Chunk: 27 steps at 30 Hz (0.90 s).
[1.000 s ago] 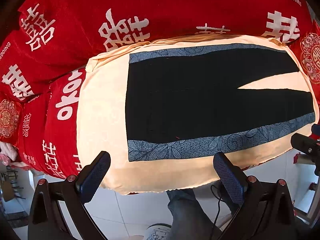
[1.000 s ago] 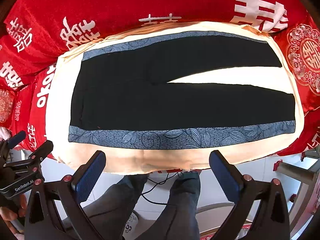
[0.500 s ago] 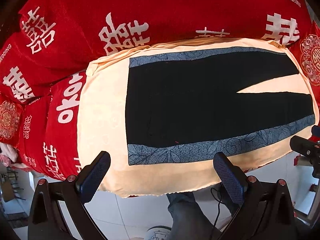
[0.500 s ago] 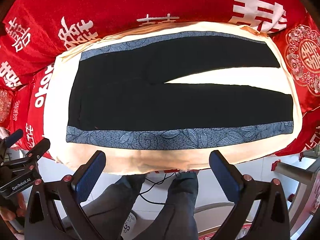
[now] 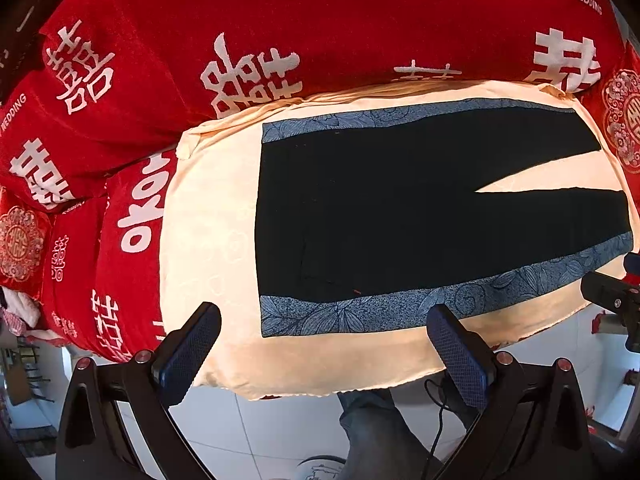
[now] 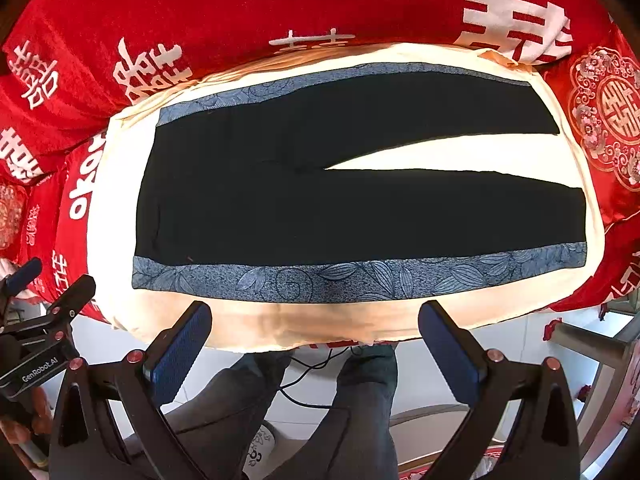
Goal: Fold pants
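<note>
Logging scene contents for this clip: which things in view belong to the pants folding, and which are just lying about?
Belongs to the job:
- black pants with blue floral side strips, spread flat
- cream cloth beneath them
- left gripper, open, holding nothing
- right gripper, open, holding nothing

Just lying about:
- red wedding bedding behind the cloth
- black cable on the tiled floor

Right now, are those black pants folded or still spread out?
Spread out flat. The black pants lie on the cream cloth, both legs apart, no fold yet.

Cream cloth (image 6: 480,312) bare around the flat pants (image 6: 320,216).
</note>
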Available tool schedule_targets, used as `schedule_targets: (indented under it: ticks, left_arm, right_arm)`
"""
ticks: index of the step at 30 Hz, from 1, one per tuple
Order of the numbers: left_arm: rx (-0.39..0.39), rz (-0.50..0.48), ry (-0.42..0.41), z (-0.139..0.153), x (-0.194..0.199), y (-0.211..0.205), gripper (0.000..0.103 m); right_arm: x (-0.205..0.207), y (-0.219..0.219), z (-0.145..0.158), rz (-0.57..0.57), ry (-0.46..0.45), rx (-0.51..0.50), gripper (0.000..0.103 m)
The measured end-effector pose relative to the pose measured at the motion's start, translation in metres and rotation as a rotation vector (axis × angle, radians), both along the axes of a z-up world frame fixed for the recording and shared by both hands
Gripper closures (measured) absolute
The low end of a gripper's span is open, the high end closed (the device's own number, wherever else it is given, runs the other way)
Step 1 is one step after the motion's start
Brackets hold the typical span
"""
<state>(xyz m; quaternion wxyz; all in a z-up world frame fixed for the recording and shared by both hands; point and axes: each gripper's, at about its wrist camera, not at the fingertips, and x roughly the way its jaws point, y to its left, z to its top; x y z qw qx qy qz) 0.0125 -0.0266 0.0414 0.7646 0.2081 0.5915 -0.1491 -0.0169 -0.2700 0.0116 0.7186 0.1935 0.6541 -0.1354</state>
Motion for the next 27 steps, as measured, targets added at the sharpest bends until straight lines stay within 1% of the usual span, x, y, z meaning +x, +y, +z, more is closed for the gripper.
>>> schedule_targets:
  ticks: [7,11,15,19,24,27]
  left_arm:
    - [0.004,0.001,0.002,-0.001,0.001,-0.002,0.0]
    - [0.011,0.008,0.001,0.0,0.003,-0.002,0.0]
    - [0.015,0.052,0.001,0.002,0.005,-0.006,0.0]
    - [0.011,0.092,0.003,0.006,-0.001,-0.016,0.0]
    - [0.013,0.161,-0.001,0.013,-0.02,-0.031,0.0]
    - [0.024,0.206,0.005,0.014,-0.032,-0.035,0.0]
  right_arm:
    - [0.0,-0.001,-0.001,-0.005,0.001,0.004,0.0]
    - [0.0,-0.004,-0.002,-0.016,-0.003,0.022,0.0]
    - [-0.002,-0.011,-0.005,-0.017,-0.019,0.054,0.0]
    - [-0.004,-0.03,-0.001,-0.013,-0.039,0.066,0.0]
    - [-0.009,-0.052,0.004,0.023,-0.055,0.102,0.0]
    - [-0.014,-0.065,0.003,0.046,-0.059,0.151,0.0]
